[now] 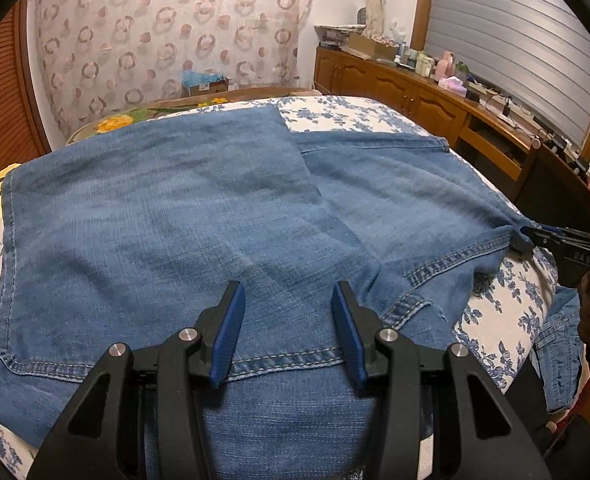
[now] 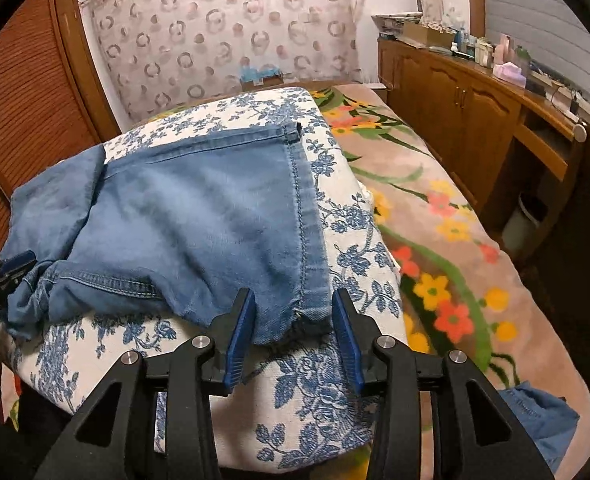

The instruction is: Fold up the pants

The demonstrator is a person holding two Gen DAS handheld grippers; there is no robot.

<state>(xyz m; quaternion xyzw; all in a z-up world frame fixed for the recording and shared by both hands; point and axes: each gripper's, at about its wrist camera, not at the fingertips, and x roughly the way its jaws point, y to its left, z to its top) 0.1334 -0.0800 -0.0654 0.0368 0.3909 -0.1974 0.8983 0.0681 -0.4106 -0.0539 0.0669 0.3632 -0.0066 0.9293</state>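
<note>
Blue denim pants (image 1: 183, 208) lie spread and partly folded over a cushion with a blue floral cover (image 1: 491, 312). My left gripper (image 1: 288, 286) hovers open just above a stitched hem at the near edge, its pads clear of the cloth. My right gripper (image 2: 293, 312) stands open with a frayed corner of the pants (image 2: 199, 216) lying flat between its blue fingers (image 2: 241, 324). In the left wrist view the right gripper (image 1: 529, 240) sits at the bunched right corner. The left gripper (image 2: 11, 268) shows at the left edge of the right wrist view, beside crumpled denim.
The cushion (image 2: 315, 384) rests on a flowered blanket (image 2: 435, 216) that runs off to the right. A wooden cabinet (image 2: 467, 120) with clutter on top lines the right wall. A patterned curtain (image 1: 167, 36) hangs behind. More denim (image 2: 539, 412) lies at the lower right.
</note>
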